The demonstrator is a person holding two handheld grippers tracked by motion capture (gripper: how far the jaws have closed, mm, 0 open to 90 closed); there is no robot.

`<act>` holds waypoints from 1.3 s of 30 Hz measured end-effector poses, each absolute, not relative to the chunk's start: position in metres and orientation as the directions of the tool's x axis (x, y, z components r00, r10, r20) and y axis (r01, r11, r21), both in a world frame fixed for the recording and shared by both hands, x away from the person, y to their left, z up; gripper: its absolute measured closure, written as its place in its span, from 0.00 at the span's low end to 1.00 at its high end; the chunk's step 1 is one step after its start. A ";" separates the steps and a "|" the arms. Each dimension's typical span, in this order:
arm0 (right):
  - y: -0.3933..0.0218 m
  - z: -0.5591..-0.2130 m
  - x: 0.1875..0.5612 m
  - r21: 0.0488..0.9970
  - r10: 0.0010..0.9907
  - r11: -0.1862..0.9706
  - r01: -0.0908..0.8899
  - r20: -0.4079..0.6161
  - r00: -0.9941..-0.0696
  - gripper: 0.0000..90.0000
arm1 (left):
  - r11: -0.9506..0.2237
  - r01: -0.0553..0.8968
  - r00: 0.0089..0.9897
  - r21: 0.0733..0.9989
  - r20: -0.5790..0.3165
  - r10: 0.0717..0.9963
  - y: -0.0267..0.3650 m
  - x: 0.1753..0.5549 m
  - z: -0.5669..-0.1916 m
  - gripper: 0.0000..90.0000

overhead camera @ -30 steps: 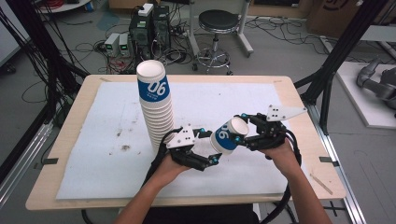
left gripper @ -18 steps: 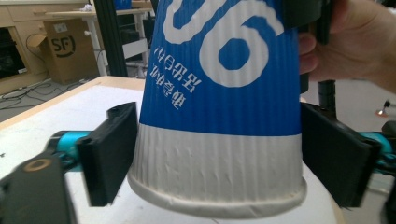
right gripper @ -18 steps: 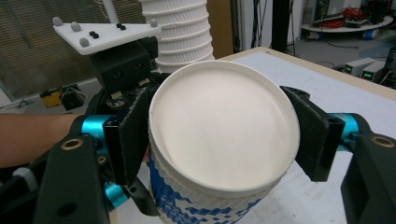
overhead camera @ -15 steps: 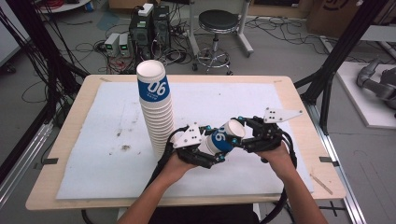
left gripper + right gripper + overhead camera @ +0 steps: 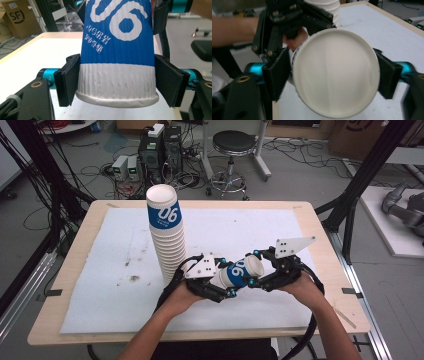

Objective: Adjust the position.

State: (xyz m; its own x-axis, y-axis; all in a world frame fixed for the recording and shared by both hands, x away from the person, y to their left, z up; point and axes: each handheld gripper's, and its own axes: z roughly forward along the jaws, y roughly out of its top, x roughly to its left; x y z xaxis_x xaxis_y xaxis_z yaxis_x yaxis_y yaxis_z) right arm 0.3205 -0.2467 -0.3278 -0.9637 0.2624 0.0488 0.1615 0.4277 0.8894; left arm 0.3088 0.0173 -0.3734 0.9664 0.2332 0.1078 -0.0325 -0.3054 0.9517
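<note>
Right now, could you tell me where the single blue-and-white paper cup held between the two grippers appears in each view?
High view: the paper cup lies on its side at lower centre, between both grippers.
Left gripper view: the cup fills the centre, its base rim nearest the camera.
Right gripper view: its open mouth faces the camera at centre.
Shared landmark: the cup stack, also at the top of the right gripper view.

We see a blue-and-white ribbed paper cup (image 5: 241, 272) lying on its side above the mat, rim pointing to three o'clock, its white "06" upside down. At ten o'clock from it stands a tall stack of matching cups (image 5: 167, 240), upright.
</note>
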 end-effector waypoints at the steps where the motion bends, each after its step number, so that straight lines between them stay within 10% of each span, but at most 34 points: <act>1: -0.248 -0.327 0.322 0.889 0.260 0.423 0.178 0.069 -0.963 0.29 | -0.296 -0.029 0.965 0.955 0.104 0.239 0.018 0.309 -0.373 0.28; 7: -0.253 -0.331 0.321 0.918 0.268 0.326 0.226 0.140 -0.953 0.31 | -0.150 0.046 0.958 0.988 -0.001 0.288 0.018 0.308 -0.381 0.19; 39: -0.261 -0.339 0.322 0.936 0.280 0.187 0.298 0.240 -0.929 0.32 | -0.135 0.006 0.951 0.991 0.036 0.308 0.013 0.304 -0.392 0.16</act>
State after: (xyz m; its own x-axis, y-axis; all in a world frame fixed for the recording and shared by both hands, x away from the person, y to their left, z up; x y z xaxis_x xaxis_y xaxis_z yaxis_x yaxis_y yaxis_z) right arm 0.3220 -0.2615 -0.3390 -0.9294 0.2804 0.2399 0.2981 0.1871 0.9360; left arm 0.3038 0.0133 -0.3925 0.9505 0.3085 0.0362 0.0060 -0.1347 0.9909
